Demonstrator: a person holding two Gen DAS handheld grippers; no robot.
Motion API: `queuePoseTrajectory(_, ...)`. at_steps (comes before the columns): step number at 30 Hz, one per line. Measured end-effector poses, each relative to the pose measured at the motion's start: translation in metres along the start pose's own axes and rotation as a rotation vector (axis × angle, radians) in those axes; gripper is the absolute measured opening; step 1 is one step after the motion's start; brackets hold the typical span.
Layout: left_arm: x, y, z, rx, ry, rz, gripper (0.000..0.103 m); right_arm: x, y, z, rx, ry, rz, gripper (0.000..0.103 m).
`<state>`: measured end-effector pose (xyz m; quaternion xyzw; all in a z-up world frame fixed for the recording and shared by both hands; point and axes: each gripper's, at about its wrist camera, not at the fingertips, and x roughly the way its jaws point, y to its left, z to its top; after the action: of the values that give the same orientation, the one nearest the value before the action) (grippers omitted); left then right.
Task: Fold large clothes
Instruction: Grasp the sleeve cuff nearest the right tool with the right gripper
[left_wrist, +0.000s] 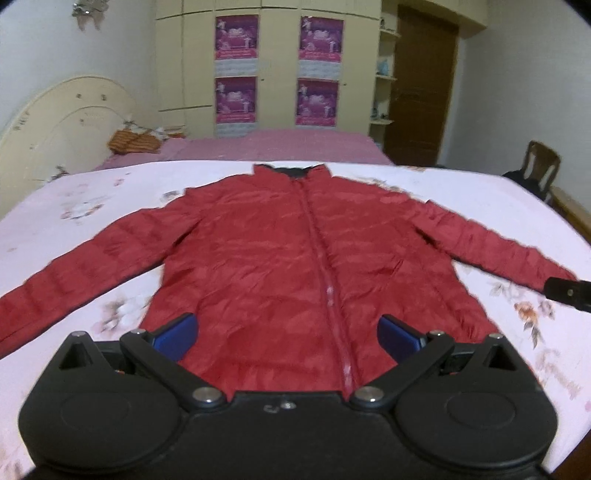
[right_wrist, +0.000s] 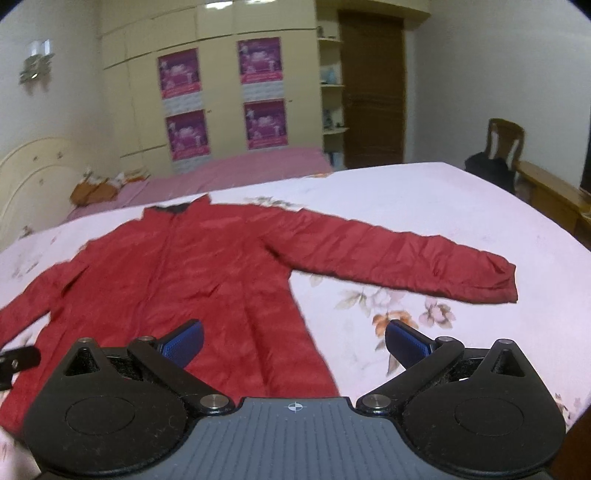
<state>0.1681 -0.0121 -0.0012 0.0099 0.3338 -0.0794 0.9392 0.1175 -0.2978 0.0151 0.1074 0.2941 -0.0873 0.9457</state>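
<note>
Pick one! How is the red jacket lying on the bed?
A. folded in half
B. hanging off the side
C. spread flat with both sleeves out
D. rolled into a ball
C: the jacket lies flat on the bed, zipped, each sleeve stretched sideways.

Red puffer jacket (left_wrist: 280, 258), zipped, front up, flat on floral bedspread (left_wrist: 74, 206), sleeves spread

You can read no text here. The four purple posters (left_wrist: 236, 37) on the wardrobe (left_wrist: 277, 66) carry print and a pale calendar-like strip below, but in both views it is too small and blurred to make out.
</note>
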Motion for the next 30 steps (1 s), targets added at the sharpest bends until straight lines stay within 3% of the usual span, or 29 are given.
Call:
queuePoseTrajectory(6,0.038,0.000,0.014,-0.008,-0.019,-0.046,0.103,0.036,-0.025,0.014,0.127,-0.032,-0.031,0.103)
queuePoseTrajectory(12,0.074,-0.019,0.022,0.012,0.039,-0.161,0.103,0.062,-0.085,0.022,0.282,-0.039,-0.119,0.103)
queuePoseTrajectory(17,0.108,-0.042,0.030,0.018,0.066,-0.105,0.103,0.082,-0.140,0.023,0.378,-0.045,-0.185,0.102)
queuePoseTrajectory(18,0.113,-0.045,0.032,0.017,0.067,-0.099,0.101,0.085,-0.147,0.022,0.395,-0.044,-0.190,0.098)
queuePoseTrajectory(19,0.118,-0.049,0.034,0.017,0.075,-0.093,0.100,0.092,-0.159,0.022,0.419,-0.030,-0.188,0.068)
queuePoseTrajectory(20,0.123,-0.053,0.037,0.015,0.079,-0.086,0.100,0.099,-0.170,0.022,0.453,-0.003,-0.194,0.053)
queuePoseTrajectory(30,0.169,-0.099,0.056,0.035,0.111,-0.049,0.102,0.130,-0.245,-0.006,0.707,0.050,-0.168,0.053)
